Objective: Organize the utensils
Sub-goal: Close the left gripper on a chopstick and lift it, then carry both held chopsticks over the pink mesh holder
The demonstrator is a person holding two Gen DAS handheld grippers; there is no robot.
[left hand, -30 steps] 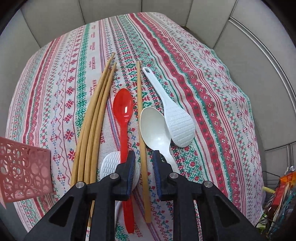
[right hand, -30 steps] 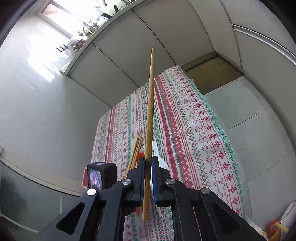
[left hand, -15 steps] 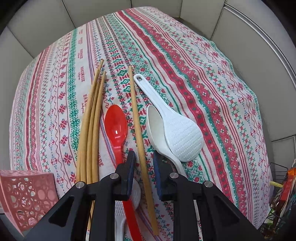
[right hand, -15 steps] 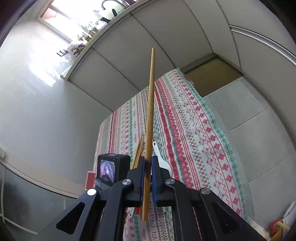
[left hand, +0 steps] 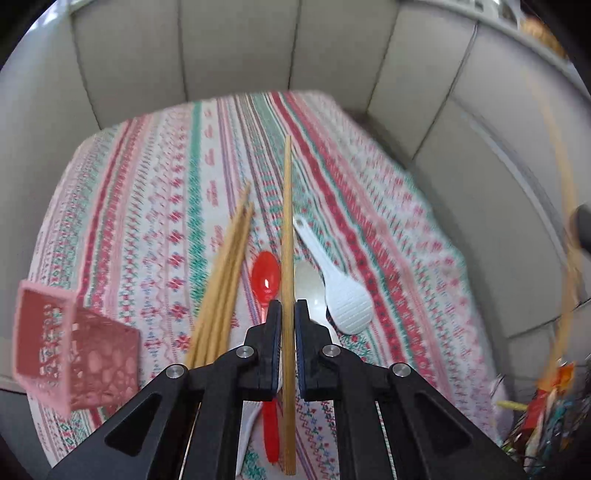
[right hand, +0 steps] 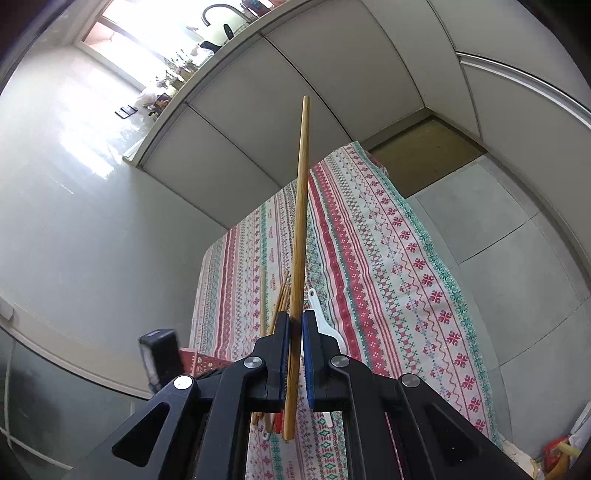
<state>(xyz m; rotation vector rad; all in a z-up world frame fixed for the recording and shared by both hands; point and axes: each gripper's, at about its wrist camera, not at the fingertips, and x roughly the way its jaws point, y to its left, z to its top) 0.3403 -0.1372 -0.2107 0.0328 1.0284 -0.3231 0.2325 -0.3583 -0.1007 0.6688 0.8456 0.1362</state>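
Left wrist view, left to right: pink basket (left hand: 74,350) at the left edge of the surface (left hand: 140,221), tipped so its open side faces the camera. Next, a bundle of chopsticks (left hand: 225,280) lies flat on the striped cloth (left hand: 388,258), fanned slightly at the far end. Just right of the bundle, red spoon (left hand: 265,282), bowl away from the camera, handle running under the gripper. Left gripper (left hand: 287,314) sits center frame, jaws narrow, clamped on a single chopstick (left hand: 287,229) that sticks out forward, far tip lifted off the cloth, near end poking back past the fingers. Right of it a white spoon (left hand: 309,284), partly hidden by the right finger, then the white rice paddle (left hand: 341,291), overlapping the spoon's edge, handle pointing away. Far right is motion-blurred: a tan streak and clutter at the bottom corner, can't tell what.

Right wrist view: a camera block (right hand: 160,354) low left, with a bit of the basket (right hand: 201,363) beside it. Right gripper (right hand: 294,325) is held well above the surface, jaws narrow, holding a second chopstick (right hand: 301,206) that angles forward and up against the cabinet fronts (right hand: 258,122). Below and behind it the bundle (right hand: 281,299) and the paddle's handle (right hand: 314,299) show on the cloth. Kitchen counter with a tap (right hand: 216,11) at upper left, tiled floor (right hand: 498,240) at right.
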